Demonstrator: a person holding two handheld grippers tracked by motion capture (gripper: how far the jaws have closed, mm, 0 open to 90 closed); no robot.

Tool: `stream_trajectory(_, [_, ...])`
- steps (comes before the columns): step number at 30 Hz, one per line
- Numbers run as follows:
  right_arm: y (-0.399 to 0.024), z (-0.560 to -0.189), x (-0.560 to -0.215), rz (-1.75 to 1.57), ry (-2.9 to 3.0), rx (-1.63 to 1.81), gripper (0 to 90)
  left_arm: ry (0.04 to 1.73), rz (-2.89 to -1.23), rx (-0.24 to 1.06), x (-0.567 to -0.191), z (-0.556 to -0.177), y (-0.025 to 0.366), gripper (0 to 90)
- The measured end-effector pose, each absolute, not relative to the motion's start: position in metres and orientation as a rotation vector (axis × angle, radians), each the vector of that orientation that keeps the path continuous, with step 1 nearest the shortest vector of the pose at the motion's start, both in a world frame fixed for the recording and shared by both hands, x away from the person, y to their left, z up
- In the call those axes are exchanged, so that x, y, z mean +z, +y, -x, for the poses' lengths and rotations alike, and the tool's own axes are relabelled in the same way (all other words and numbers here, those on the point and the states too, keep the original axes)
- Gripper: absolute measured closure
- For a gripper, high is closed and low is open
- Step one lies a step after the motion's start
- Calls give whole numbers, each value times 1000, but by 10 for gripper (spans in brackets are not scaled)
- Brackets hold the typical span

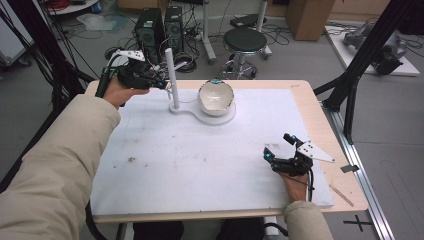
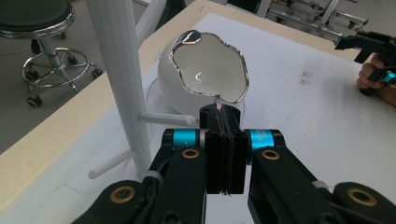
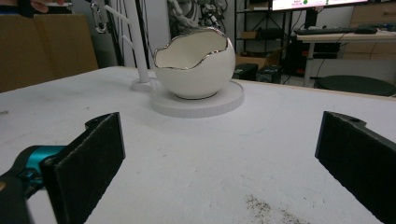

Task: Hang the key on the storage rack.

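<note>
The left claw (image 2: 223, 122) has its jaws pressed together, pinching something thin and pale that sticks out past the tips — too small to name, perhaps a fine chain or thread. In the high view this claw (image 1: 161, 83) hovers at the far left of the worktop (image 1: 200, 155), just beside the white post (image 1: 171, 75) of a stand with short side pegs (image 2: 166, 119). From the left gripper view the pinched tips sit right at the near rim of the eggshell-shaped bowl (image 2: 208, 70), white with a jagged silver edge; whether they touch the rim I cannot tell. The bowl (image 1: 216, 96) rests on the stand's round white base (image 1: 220, 118) at the far middle of the worktop.

The right claw (image 1: 280, 148) lies low near the right front of the worktop, well apart from the bowl — jaws spread wide, with nothing between its pads (image 3: 88, 158).
</note>
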State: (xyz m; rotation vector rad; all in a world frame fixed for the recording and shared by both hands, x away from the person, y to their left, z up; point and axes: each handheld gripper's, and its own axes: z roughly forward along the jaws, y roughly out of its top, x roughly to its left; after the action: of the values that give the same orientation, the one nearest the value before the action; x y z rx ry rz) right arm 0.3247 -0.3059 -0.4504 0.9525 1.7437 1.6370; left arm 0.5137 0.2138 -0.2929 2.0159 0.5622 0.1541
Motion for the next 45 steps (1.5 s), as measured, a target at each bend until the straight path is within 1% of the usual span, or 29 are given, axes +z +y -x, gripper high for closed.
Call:
stream_trajectory(21, [-306,-324,-450,-965,1744,1639,5,601,-2002,133,-306,-526,217,888])
stream_trajectory(40, [-306,-325,-450,-955,1741,1636,5,630,-1978,154,-321,-539,217,887])
stream_trajectory(45, [-306,-325,-451,-958,1742,1636,5,630,-1996,175,-324,-540,215,885])
